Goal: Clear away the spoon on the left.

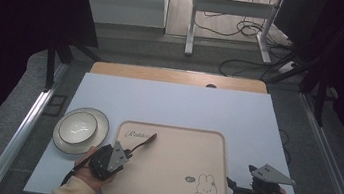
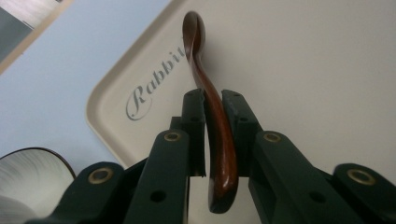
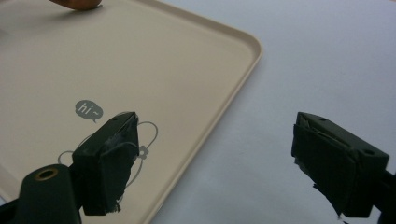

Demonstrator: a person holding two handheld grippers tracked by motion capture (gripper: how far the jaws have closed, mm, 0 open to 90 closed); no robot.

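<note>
A dark brown wooden spoon (image 1: 145,141) hangs over the left end of the beige tray (image 1: 177,153), bowl end pointing away toward the "Rabbit" lettering. My left gripper (image 1: 128,153) is shut on its handle. In the left gripper view the jaws clamp the spoon (image 2: 219,135) near mid-handle, above the tray (image 2: 303,70). My right gripper (image 1: 240,175) stands open just off the tray's right edge, close to the rabbit drawing. In its own view the right gripper (image 3: 215,140) straddles the tray's rim (image 3: 219,112) with nothing between its jaws, and the spoon's tip (image 3: 77,3) shows at the top.
A white bowl (image 1: 77,126) sits on a dark-rimmed plate (image 1: 63,144) left of the tray; the bowl's edge (image 2: 23,177) appears at the lower left of the left gripper view. The pale blue tabletop (image 1: 174,105) stretches behind the tray. A wooden strip borders its far edge.
</note>
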